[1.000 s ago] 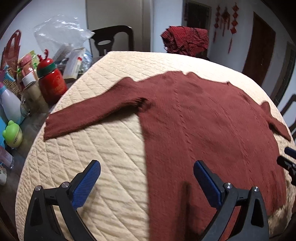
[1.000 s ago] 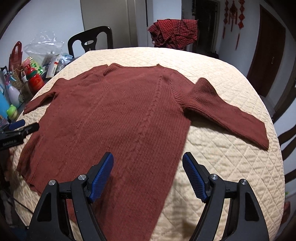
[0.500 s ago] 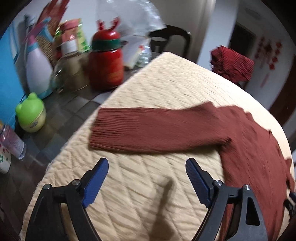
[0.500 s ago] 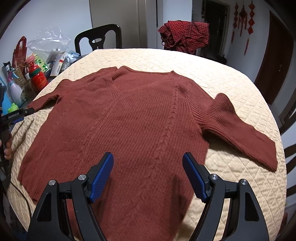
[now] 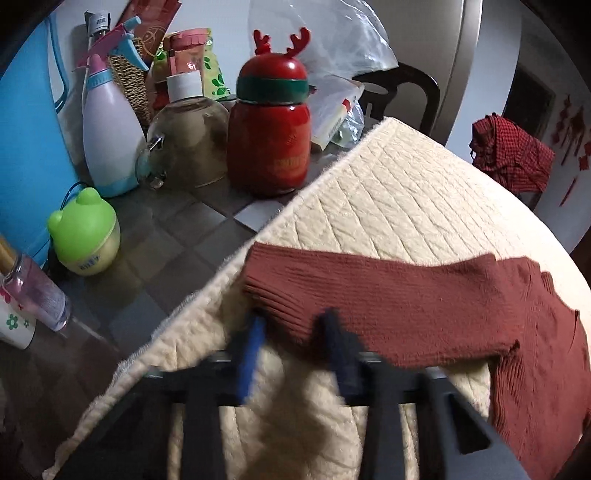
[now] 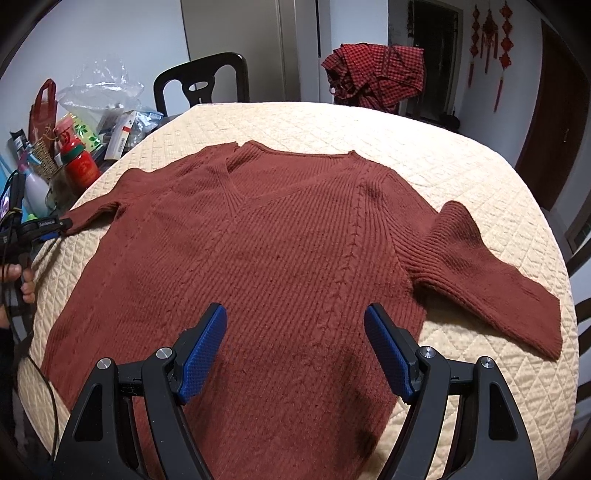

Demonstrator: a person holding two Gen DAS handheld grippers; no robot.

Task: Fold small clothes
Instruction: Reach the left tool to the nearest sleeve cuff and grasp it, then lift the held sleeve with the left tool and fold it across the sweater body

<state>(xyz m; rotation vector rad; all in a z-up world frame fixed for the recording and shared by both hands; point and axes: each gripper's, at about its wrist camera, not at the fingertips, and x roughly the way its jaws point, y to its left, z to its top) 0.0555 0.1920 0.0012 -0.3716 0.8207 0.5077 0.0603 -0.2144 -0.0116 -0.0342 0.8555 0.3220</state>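
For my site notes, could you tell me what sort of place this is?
Probably a home dining room: a table under a quilted cover, a dining chair, household bottles and red hanging ornaments.

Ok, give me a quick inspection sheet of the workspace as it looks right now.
Surface: cream quilted cover over the table, its left edge rumpled.
Job's things: rust-red sweater flat, face up, both sleeves spread.
Clutter: red antlered jar, spray bottle, green frog pot, plastic bags, all off the cover's left edge.
Grippers: left gripper blurred, jaws closing on the left sleeve cuff; right gripper open above the sweater's hem, holding nothing.
Cables: dark lead trailing over the cover's left edge.
Surroundings: black chair, red checked cloth on another chair.
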